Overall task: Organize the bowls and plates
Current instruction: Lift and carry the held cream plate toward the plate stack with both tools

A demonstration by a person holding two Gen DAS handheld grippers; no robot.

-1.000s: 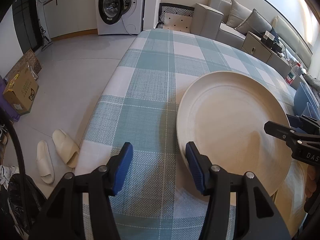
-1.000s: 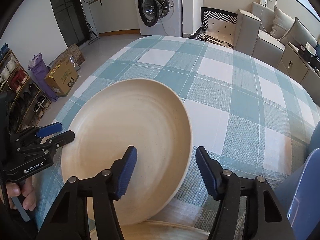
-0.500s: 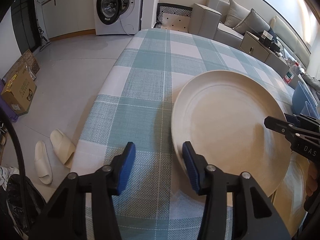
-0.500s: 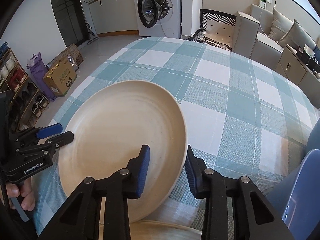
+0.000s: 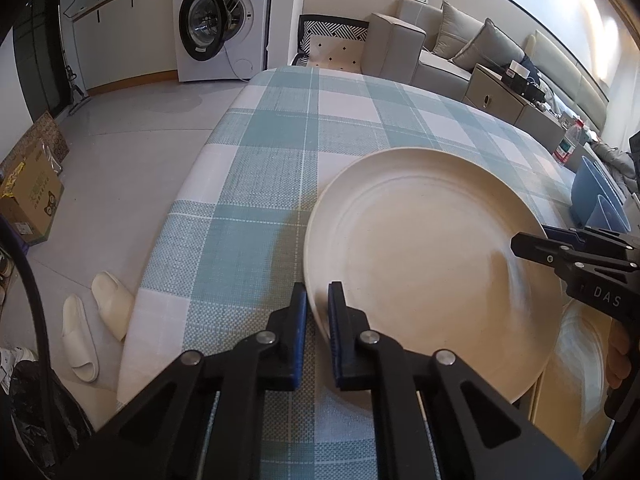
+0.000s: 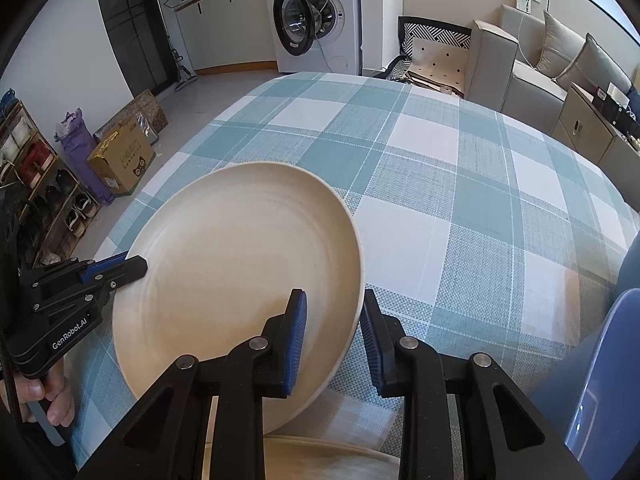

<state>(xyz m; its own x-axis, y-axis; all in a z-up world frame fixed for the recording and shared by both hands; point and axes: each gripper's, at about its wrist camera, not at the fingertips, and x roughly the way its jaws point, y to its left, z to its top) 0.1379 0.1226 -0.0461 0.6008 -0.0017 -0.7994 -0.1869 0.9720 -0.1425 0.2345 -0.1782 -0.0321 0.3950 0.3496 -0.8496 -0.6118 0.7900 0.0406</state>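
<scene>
The left gripper (image 5: 318, 300) and right gripper (image 6: 334, 316) have just closed, each clamping an opposite rim of the cream plate (image 5: 432, 264), tilted above the checked tabletop (image 6: 440, 184).

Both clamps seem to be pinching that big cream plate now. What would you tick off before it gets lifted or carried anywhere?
1. left gripper shut on the plate rim, having just closed: ok.
2. right gripper straddles the opposite rim, having just closed; pad contact on the outer side: cannot tell.
3. Plate tilted, one edge raised off the tablecloth: ok.
4. Second plate lies beneath the near edge; whether they touch: cannot tell.
5. Tablecloth beyond the plate free of other dishes: ok.
6. Blue dish at the right stands apart from the plate: ok.
</scene>
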